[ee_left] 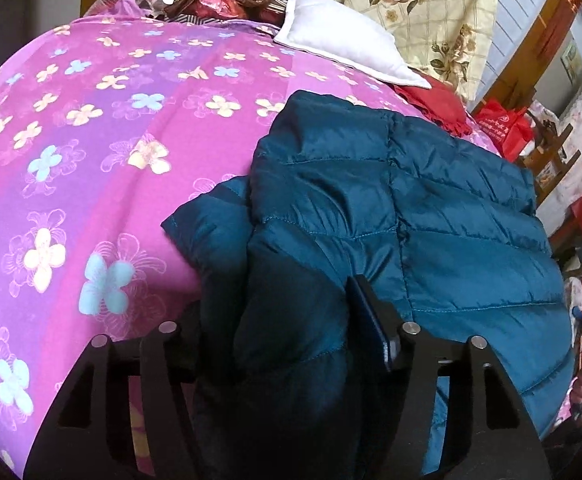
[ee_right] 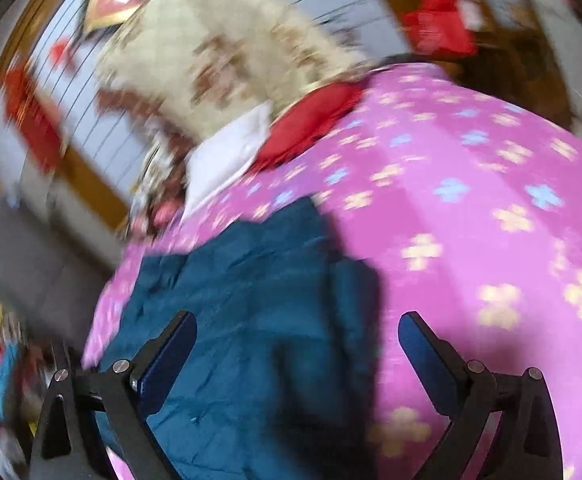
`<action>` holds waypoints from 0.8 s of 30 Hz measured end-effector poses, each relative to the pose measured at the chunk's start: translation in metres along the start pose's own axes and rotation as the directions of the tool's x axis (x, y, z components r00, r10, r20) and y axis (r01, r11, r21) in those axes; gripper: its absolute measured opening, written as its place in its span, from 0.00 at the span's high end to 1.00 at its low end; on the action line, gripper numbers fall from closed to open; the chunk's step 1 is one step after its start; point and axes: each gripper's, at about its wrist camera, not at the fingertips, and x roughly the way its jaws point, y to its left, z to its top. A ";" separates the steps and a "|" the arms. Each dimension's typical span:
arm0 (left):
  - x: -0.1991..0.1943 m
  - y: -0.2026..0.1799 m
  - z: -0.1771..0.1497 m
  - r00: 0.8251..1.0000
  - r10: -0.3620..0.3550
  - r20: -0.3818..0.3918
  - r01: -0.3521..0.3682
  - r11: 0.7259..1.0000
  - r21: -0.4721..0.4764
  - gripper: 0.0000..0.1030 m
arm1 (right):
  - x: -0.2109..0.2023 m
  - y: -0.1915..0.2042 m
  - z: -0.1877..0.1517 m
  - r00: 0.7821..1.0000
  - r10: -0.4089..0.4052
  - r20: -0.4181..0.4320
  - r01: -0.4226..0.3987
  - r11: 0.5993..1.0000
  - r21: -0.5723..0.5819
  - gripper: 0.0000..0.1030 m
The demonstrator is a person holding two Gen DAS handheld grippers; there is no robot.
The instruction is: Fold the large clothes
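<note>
A teal quilted puffer jacket (ee_left: 431, 208) lies on a pink flowered bedspread (ee_left: 91, 128). My left gripper (ee_left: 291, 328) is shut on a dark bunched fold of the jacket at its near edge, with the left finger mostly hidden behind the cloth. In the blurred right wrist view the jacket (ee_right: 243, 288) lies under and ahead of my right gripper (ee_right: 297, 340), which is open and empty above the jacket's edge and the bedspread (ee_right: 471, 200).
A white pillow (ee_left: 343, 40) and a red cloth (ee_left: 435, 104) lie at the far end of the bed, below a cream rose-print fabric (ee_left: 419, 4). Red bags (ee_left: 503, 124) and clutter stand beside the bed on the right.
</note>
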 end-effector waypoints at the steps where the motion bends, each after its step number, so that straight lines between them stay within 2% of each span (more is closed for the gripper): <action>1: 0.000 0.000 0.000 1.000 0.004 0.002 -0.004 1.000 0.000 0.37 | 0.004 0.010 -0.001 1.000 -0.006 -0.005 0.006 0.999 -0.047 0.02; 3: 0.000 0.000 0.000 1.000 0.014 0.006 -0.014 1.000 -0.003 0.35 | 0.017 0.029 0.001 0.999 -0.052 -0.008 0.050 0.985 -0.166 0.02; 4: 0.000 0.000 0.000 1.000 0.015 0.008 -0.015 1.000 -0.003 0.35 | 0.026 0.033 0.001 0.994 -0.105 -0.006 0.102 0.973 -0.206 0.02; 6: 0.001 0.000 -0.001 1.000 0.014 0.007 -0.014 1.000 -0.006 0.34 | 0.051 0.025 0.002 0.974 -0.215 -0.072 0.192 0.952 -0.238 0.02; 8: 0.001 0.001 -0.001 1.000 0.008 0.001 -0.008 1.000 -0.015 0.31 | 0.068 0.007 -0.002 0.956 -0.255 -0.144 0.220 0.950 -0.223 0.02; 11: 0.004 0.009 0.000 1.000 -0.007 -0.023 0.006 0.998 -0.059 0.21 | 0.075 -0.032 -0.001 0.964 -0.175 -0.199 0.167 0.984 -0.057 0.02; 12: 0.005 0.013 0.000 0.999 -0.024 -0.030 0.022 0.997 -0.077 0.21 | 0.077 -0.043 -0.001 0.966 -0.144 -0.214 0.146 0.989 -0.007 0.00; 15: 0.006 0.013 0.001 0.999 -0.029 -0.032 0.027 0.997 -0.072 0.20 | 0.076 -0.056 -0.006 0.974 -0.065 -0.219 0.074 0.997 0.035 0.00; 16: 0.007 0.012 0.001 0.999 -0.026 -0.033 0.024 0.998 -0.066 0.19 | 0.078 -0.055 -0.006 0.975 -0.013 -0.220 0.021 0.999 0.033 0.00; 17: 0.008 0.012 0.002 0.999 -0.035 -0.036 0.033 0.997 -0.065 0.19 | 0.079 -0.054 -0.007 0.972 0.076 -0.222 -0.067 0.997 0.046 0.03; 19: 0.008 0.015 0.003 0.991 -0.120 -0.053 0.115 0.989 -0.090 0.19 | 0.084 -0.052 -0.012 0.939 0.239 -0.246 -0.225 0.971 0.084 0.12; 21: 0.007 0.016 0.003 0.986 -0.154 -0.056 0.149 0.985 -0.087 0.20 | 0.084 -0.054 -0.013 0.936 0.257 -0.242 -0.243 0.966 0.087 0.13; 24: 0.009 0.012 0.002 0.988 -0.142 -0.055 0.138 0.988 -0.069 0.20 | 0.087 -0.056 -0.012 0.936 0.265 -0.231 -0.246 0.963 0.106 0.17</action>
